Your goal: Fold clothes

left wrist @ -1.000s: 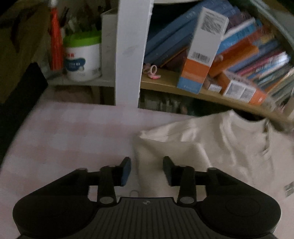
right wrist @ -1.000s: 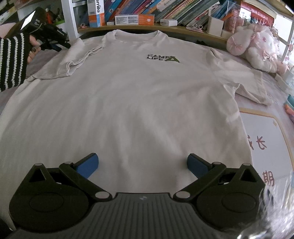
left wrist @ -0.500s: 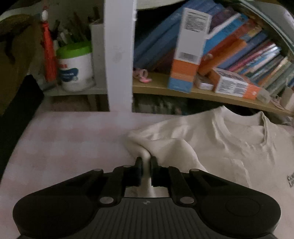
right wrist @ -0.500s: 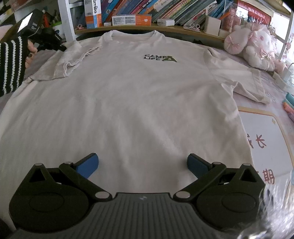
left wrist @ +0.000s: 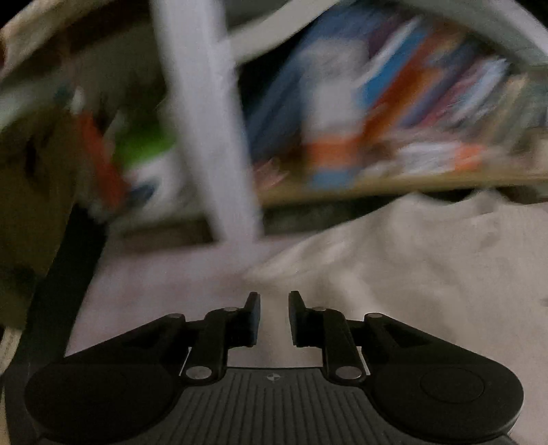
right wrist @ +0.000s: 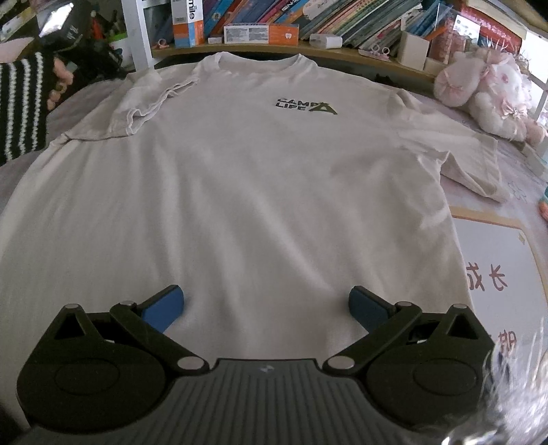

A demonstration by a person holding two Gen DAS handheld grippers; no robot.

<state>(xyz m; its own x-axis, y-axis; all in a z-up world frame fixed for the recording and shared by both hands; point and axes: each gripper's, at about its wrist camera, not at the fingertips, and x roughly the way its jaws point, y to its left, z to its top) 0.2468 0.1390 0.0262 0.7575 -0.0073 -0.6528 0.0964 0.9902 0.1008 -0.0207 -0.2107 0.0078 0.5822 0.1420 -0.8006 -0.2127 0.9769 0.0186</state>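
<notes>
While my right claw (right wrist: 266,304) hangs with its blue pads spread wide over the hem, gripping nothing, the cream cotton T-shirt with a small dark chest print (right wrist: 239,178) lies front-up across the pale pink surface (right wrist: 513,161), filling the middle of the right wrist frame. My left claw (left wrist: 273,316) has just been opening to a narrow gap; in its blurred view no cloth sits between the pads, and the folded-in sleeve (right wrist: 147,106) lies at upper left of the right frame. I judge the shirt light, limp and quick to wrinkle, so it wants pinching at doubled edges: sleeve seam, shoulder or hem corner. A wooden shelf of books (right wrist: 342,20) crosses the top of the frame, a pink plush toy (right wrist: 486,92) sits at upper right, and a white printed board (right wrist: 496,260) lies just beside the shirt's right edge.
</notes>
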